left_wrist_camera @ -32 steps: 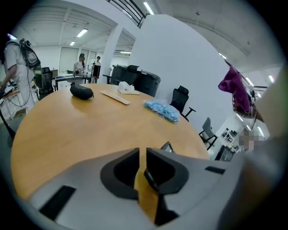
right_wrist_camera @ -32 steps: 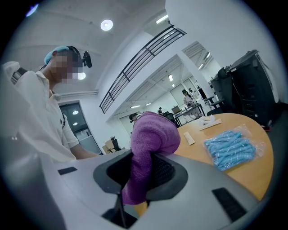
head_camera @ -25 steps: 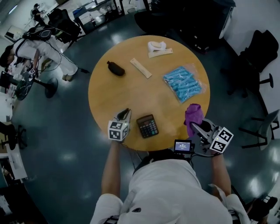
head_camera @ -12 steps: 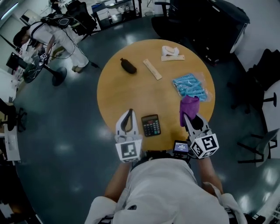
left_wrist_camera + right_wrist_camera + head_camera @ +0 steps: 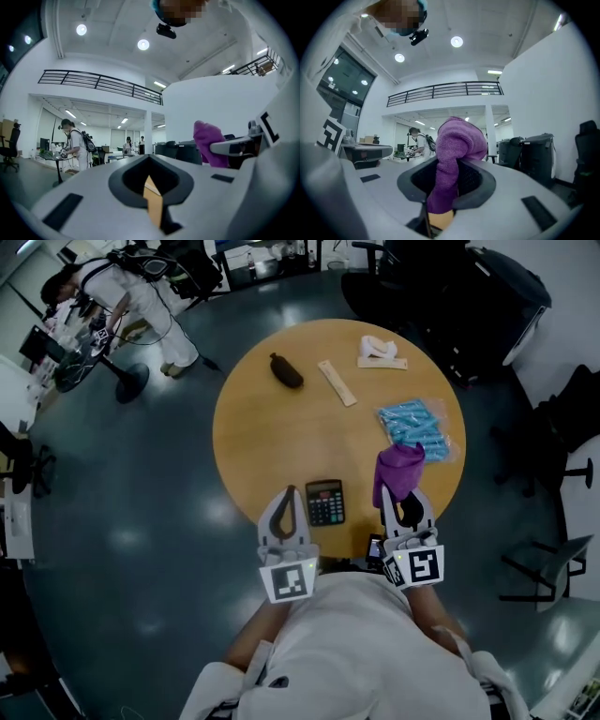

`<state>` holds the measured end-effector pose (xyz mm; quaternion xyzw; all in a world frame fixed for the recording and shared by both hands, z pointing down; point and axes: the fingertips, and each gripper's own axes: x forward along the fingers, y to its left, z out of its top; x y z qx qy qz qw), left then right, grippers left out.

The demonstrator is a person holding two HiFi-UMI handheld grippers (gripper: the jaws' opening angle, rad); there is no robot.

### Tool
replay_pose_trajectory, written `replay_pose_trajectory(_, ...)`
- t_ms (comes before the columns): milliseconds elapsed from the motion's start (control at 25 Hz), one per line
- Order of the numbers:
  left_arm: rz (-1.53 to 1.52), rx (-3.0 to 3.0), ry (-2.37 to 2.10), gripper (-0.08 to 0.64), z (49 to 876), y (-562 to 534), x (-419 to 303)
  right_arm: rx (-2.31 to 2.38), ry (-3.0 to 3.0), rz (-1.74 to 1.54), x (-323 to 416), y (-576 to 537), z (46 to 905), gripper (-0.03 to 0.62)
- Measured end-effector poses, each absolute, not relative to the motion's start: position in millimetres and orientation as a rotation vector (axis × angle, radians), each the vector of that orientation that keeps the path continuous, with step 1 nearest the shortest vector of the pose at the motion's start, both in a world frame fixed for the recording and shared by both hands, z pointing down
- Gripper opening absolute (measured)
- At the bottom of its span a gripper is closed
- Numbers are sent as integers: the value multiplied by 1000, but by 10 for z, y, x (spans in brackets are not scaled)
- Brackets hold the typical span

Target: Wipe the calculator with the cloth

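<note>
The black calculator (image 5: 324,502) lies near the front edge of the round wooden table (image 5: 272,427). My left gripper (image 5: 288,493) hangs raised just left of it, pointing level, jaws shut with nothing in them; the left gripper view shows the closed left gripper (image 5: 149,161) against the room. My right gripper (image 5: 403,495) is raised to the calculator's right, shut on the purple cloth (image 5: 397,471). The cloth (image 5: 454,159) bulges up out of the right gripper (image 5: 446,185) and also appears as the cloth (image 5: 209,143) in the left gripper view.
On the table's far half lie a black pouch (image 5: 286,371), a wooden strip (image 5: 337,382), a blue packet (image 5: 413,430) and a white object (image 5: 380,350). A small screen device (image 5: 375,547) sits at the near edge. A person (image 5: 122,292) stands far left; office chairs (image 5: 558,418) stand right.
Both grippers have risen from table level toward the camera and now point level. The purple cloth came up with the right gripper. The calculator stayed put.
</note>
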<state>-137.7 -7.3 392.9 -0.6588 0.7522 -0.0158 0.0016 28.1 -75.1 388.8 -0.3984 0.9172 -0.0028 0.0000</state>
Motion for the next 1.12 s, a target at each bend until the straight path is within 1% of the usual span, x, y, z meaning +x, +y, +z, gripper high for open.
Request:
replay_pose_trajectory(120, -57, -2111, 2387, 6, 4098, -81, -1363, -1234, 2933, -111, 207, -729, 4197, 98)
replay_pose_trajectory(240, -71, -2136, 2392, 6, 4192, -97, -1348, -1211, 2972, -122, 149, -713, 4336, 98)
replay_pose_trajectory(1120, -62, -2197, 2356, 6, 4269, -207, -1267, -1168, 2988, -120, 62, -701, 4328, 98)
